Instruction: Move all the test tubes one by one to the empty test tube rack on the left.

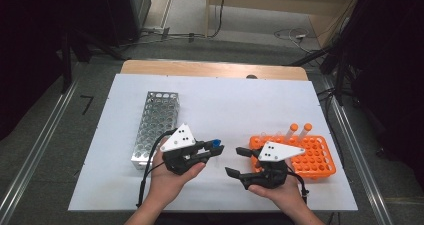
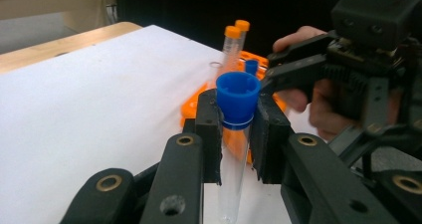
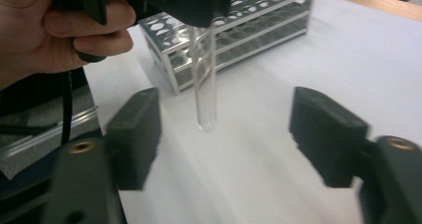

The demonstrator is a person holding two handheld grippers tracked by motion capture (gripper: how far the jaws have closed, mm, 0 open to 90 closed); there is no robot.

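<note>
Handover looks done: left tongs (image 2: pixel 238 134) clench the blue-capped tube (image 2: pixel 235 134), right tongs (image 3: pixel 224 134) stand released. Next, I'd say, comes the metal rack (image 1: pixel 154 127) near the desk's left edge.

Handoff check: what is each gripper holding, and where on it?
Left gripper clamps the tube just under its blue cap. Right gripper is open, empty.

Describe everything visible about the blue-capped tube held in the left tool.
The blue-capped tube is a clear, seemingly plastic test tube with a round bottom and a ribbed blue screw cap. It looks empty. It hangs upright above the white table, between the metal rack and the orange rack. The left tool is shut on it, its black pads pressing just below the cap. The right tool stands open around its lower end without touching.
</note>
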